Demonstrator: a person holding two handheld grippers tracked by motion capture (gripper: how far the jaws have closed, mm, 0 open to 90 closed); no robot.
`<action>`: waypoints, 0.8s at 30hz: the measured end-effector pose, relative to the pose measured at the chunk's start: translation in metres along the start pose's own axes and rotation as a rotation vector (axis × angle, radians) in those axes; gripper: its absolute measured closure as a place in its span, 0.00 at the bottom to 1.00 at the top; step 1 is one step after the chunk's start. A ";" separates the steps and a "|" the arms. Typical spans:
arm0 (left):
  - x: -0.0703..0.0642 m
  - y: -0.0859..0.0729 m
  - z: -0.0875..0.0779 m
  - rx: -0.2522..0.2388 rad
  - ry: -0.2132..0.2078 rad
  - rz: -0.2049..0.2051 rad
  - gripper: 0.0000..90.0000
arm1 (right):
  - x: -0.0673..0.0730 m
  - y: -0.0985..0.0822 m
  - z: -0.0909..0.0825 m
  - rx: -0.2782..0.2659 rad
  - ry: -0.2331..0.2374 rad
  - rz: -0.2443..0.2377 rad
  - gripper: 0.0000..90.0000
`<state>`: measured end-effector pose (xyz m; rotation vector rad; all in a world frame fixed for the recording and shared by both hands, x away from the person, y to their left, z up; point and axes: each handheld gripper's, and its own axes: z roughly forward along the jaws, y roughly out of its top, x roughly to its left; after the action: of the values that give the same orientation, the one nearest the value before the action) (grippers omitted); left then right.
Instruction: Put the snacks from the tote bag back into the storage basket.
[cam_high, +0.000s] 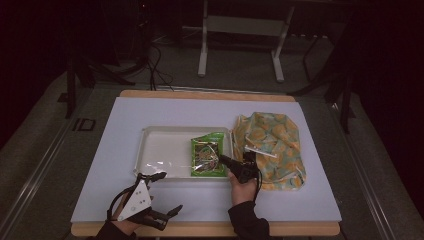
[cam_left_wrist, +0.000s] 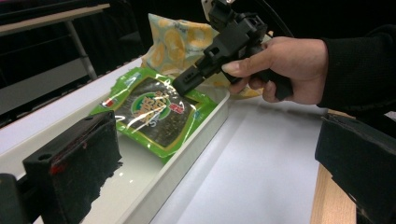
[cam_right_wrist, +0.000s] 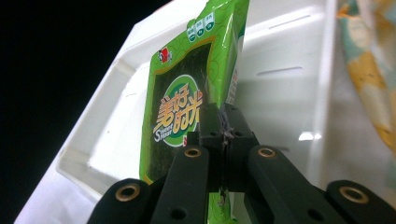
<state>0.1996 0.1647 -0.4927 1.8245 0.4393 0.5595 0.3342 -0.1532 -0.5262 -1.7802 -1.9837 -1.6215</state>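
In the tray (cam_high: 165, 145), green "Sweet", perhaps "Heart", packet (cam_right_wrist: 187, 102), right gripper (cam_right_wrist: 226, 122) clamped.

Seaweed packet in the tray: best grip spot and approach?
Pinch the thin sealed edge of the seaweed packet nearest the person, coming low over the white tray's near rim. It lies flat, so only edges offer purchase; the right gripper looks closed there.

Tray (cam_high: 165, 150) sits mid-table; snack packet (cam_high: 207, 156) lies in its right end. Cloth bag (cam_high: 272, 147) lies just right of the tray, touching its edge. Right gripper (cam_high: 225, 160) reaches over the tray's right near corner onto the packet; left gripper (cam_high: 167, 195) sits before the tray's left near corner.
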 end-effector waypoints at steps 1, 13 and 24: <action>0.000 0.000 0.000 0.000 0.000 0.000 0.00 | -0.001 -0.001 0.000 0.004 -0.008 -0.003 0.99; 0.000 0.000 0.000 -0.002 -0.002 0.001 0.00 | -0.005 -0.002 0.003 0.026 -0.042 -0.022 0.97; 0.000 0.000 0.000 -0.001 -0.002 0.003 0.00 | -0.005 0.000 0.005 0.053 -0.082 -0.084 0.91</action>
<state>0.1998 0.1646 -0.4924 1.8245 0.4347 0.5599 0.3392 -0.1532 -0.5312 -1.7959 -2.1437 -1.5252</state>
